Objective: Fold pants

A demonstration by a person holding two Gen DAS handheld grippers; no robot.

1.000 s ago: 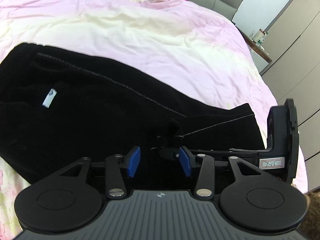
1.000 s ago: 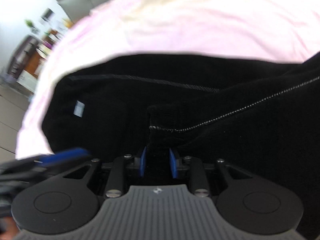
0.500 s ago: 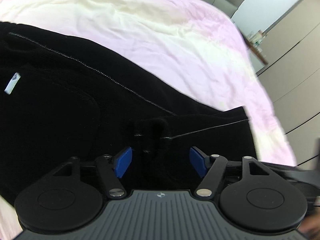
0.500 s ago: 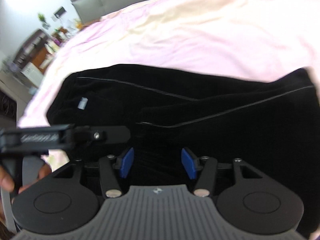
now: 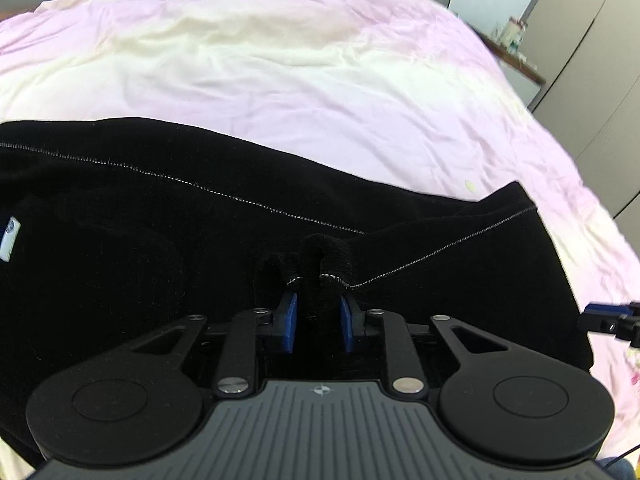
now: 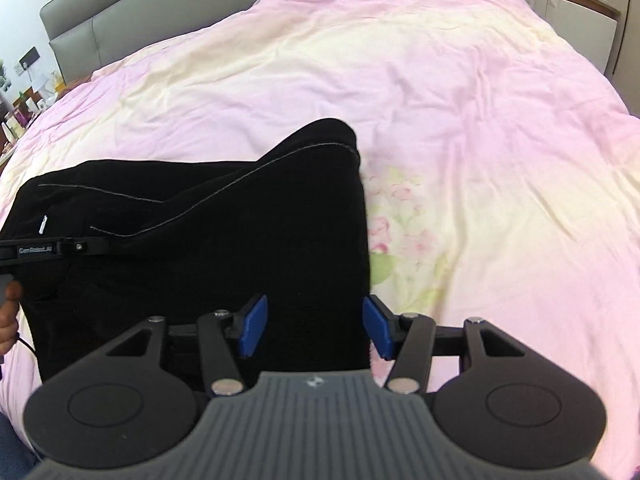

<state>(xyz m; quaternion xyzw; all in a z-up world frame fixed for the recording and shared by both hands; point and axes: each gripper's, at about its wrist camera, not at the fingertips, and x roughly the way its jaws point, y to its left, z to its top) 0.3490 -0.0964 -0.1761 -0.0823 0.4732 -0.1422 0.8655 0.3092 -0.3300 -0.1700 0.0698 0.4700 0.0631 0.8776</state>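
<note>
Gripping a bunched ridge of the black velvety pants (image 5: pixel 168 248), my left tool (image 5: pixel 318 322) has its blue pads pressed in on the fabric, a fold with pale stitching poking up between them. The pants lie spread across the pink and cream bedsheet (image 5: pixel 304 80), their white label (image 5: pixel 9 238) showing at the far left edge. Over on my right wrist view, my right tool (image 6: pixel 316 328) hangs with its blue pads spread wide apart, holding nothing, straddling the pants' right-hand edge; one pad is over black cloth, the other over the sheet's floral print (image 6: pixel 404 216). A grey padded headboard (image 6: pixel 160 4) runs behind the bed.
</note>
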